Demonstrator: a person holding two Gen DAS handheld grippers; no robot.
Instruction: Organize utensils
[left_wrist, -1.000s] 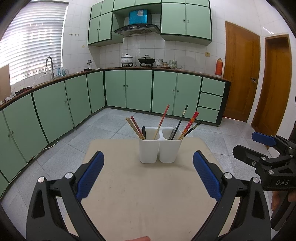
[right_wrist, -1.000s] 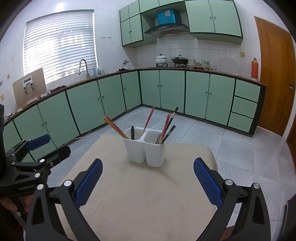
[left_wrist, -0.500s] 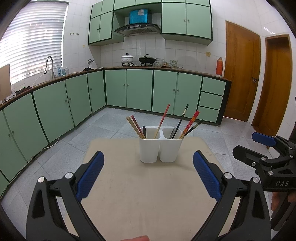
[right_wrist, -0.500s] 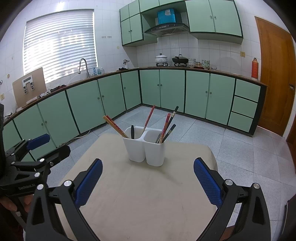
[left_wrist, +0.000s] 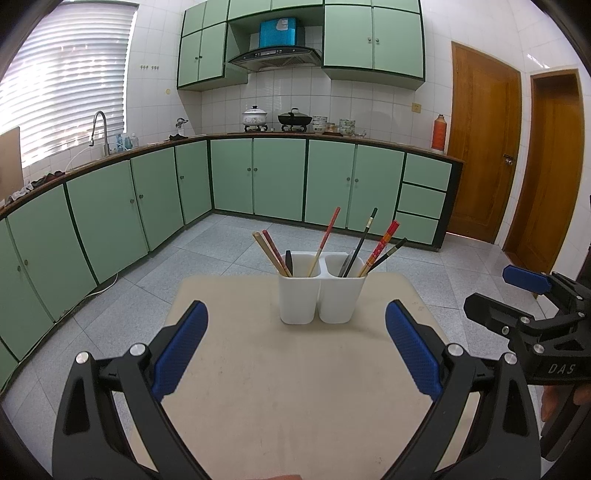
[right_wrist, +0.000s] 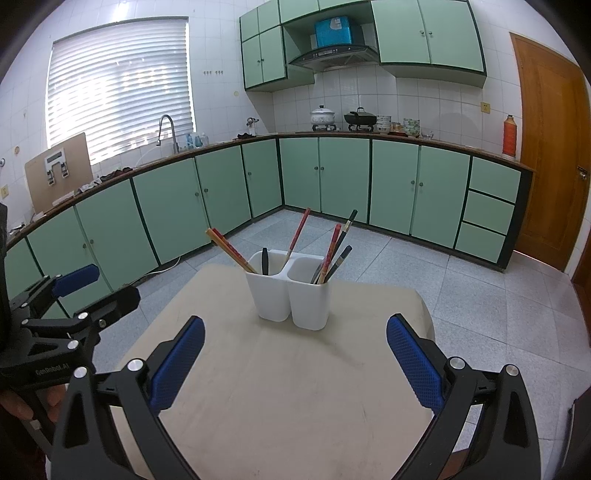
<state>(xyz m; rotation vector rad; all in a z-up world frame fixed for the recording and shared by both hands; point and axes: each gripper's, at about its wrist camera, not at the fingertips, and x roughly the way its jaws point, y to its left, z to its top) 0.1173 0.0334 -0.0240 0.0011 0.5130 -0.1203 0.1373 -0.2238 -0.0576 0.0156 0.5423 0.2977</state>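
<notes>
Utensils: a mixed lot of chopsticks standing in a white two-compartment holder (left_wrist: 322, 295) placed toward the far middle of a beige table (left_wrist: 295, 387). In the left wrist view the left compartment (left_wrist: 298, 291) holds a tan and dark-red pair (left_wrist: 269, 253) leaning left, a short dark utensil (left_wrist: 289, 261) and one long red-topped chopstick (left_wrist: 325, 242). The right compartment (left_wrist: 341, 295) holds a black chopstick (left_wrist: 362, 242), a red patterned one (left_wrist: 380, 247) and a dark one (left_wrist: 388, 253) leaning right. The right wrist view confirms the same split; holder (right_wrist: 291, 295) upright, nothing lying loose on the table top.

Left gripper (left_wrist: 295, 347): jaws wide apart, empty, held low over the near table edge, well short of the holder. Right gripper (right_wrist: 295, 354): jaws likewise apart, empty, beside the left one and at similar standoff.

Judgement on step: nothing is grasped and neither tool is near the holder, so this reads as either the start of sorting or its end. The colours look mixed across compartments, which favours an early stage, but I cannot tell.

Next move, if sorting goes on: advance one gripper to a single stick's upper end, close on it alone, lift straight up. The thin, crowded sticks cross each other; the holder may tip, so the other gripper could brace it.
</notes>
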